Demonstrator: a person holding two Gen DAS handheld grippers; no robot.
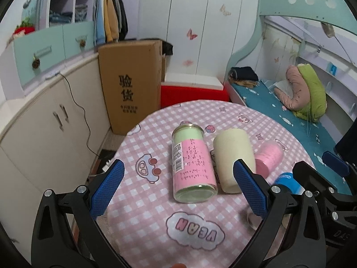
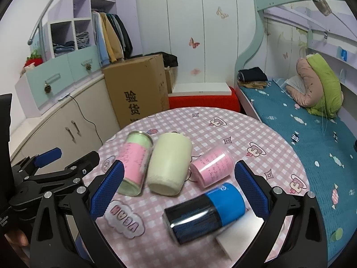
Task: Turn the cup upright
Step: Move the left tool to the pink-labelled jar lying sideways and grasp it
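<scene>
Several cups lie on their sides on a round table with a pink checked cloth [image 1: 145, 223] [image 2: 256, 134]. A green cup with a pink label [image 1: 193, 163] [image 2: 135, 163] lies leftmost. Beside it lie a cream cup [image 1: 233, 156] [image 2: 168, 165], a pink cup [image 1: 268, 156] [image 2: 210, 166] and a blue and black cup [image 1: 287, 182] [image 2: 204, 211]. My left gripper [image 1: 178, 187] is open above the near end of the green cup. My right gripper [image 2: 179, 189] is open, with the blue and black cup between its fingers.
A white block [image 2: 236, 234] lies under the blue and black cup at the table's near right. A cardboard box [image 1: 131, 84] and cream cabinets [image 1: 44, 122] stand left of the table. A bed with a blue cover [image 2: 312, 134] runs along the right. A red stool [image 2: 200, 100] stands behind the table.
</scene>
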